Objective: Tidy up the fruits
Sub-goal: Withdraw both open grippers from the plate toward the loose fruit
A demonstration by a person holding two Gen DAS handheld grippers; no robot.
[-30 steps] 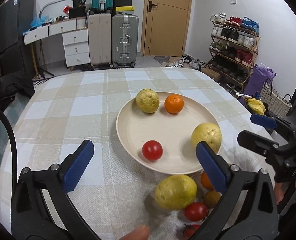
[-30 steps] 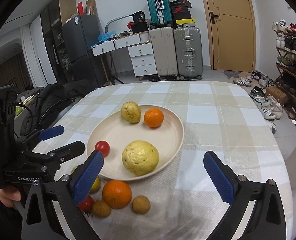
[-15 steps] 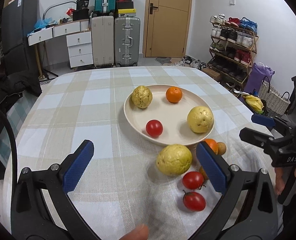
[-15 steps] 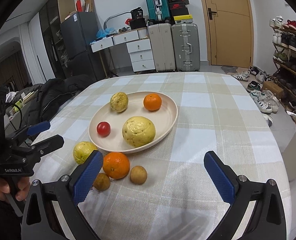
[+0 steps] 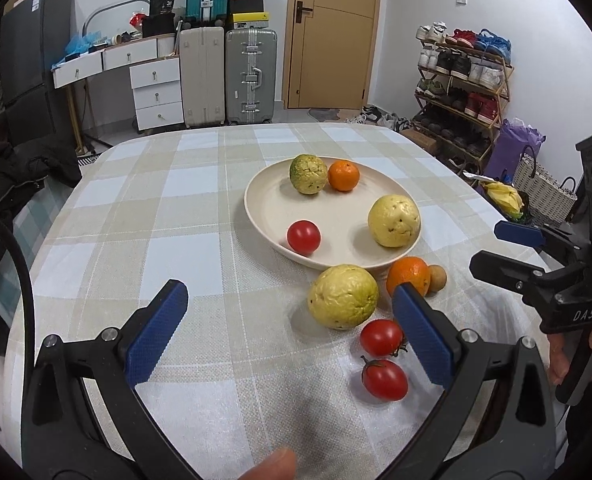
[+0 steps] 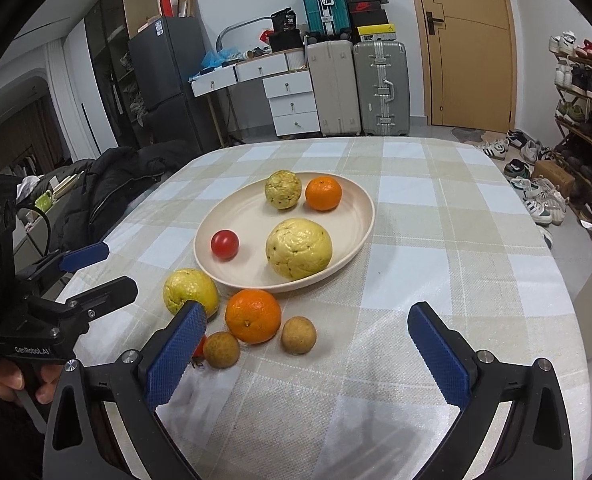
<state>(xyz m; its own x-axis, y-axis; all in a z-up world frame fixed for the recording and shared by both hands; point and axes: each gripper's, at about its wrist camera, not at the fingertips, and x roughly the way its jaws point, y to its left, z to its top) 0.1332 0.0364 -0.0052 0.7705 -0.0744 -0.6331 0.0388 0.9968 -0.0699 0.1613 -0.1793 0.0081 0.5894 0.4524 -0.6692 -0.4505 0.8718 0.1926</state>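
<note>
A cream plate [image 5: 264, 216] [image 6: 359, 224] on the checked tablecloth holds two yellow guavas, a small orange [image 5: 343, 176] and a red tomato [image 5: 303, 236]. In front of the plate lie a yellow guava [image 5: 342, 296] [image 6: 190, 290], an orange [image 6: 253, 315], two brown longans [image 6: 299, 335] and two red tomatoes [image 5: 380, 337]. My left gripper [image 5: 290, 330] is open and empty, above the cloth near the loose guava. My right gripper [image 6: 307, 352] is open and empty, just short of the loose orange and longans. Each gripper shows in the other's view.
The round table's edge curves close on the right and left. A dark jacket [image 6: 108, 176] lies on a chair at the left. Suitcases, drawers, a door and a shoe rack [image 5: 459, 80] stand behind.
Both grippers have pulled back from the plate toward the near edge, so the loose fruit in front of the plate now shows in full. Both stayed open.
</note>
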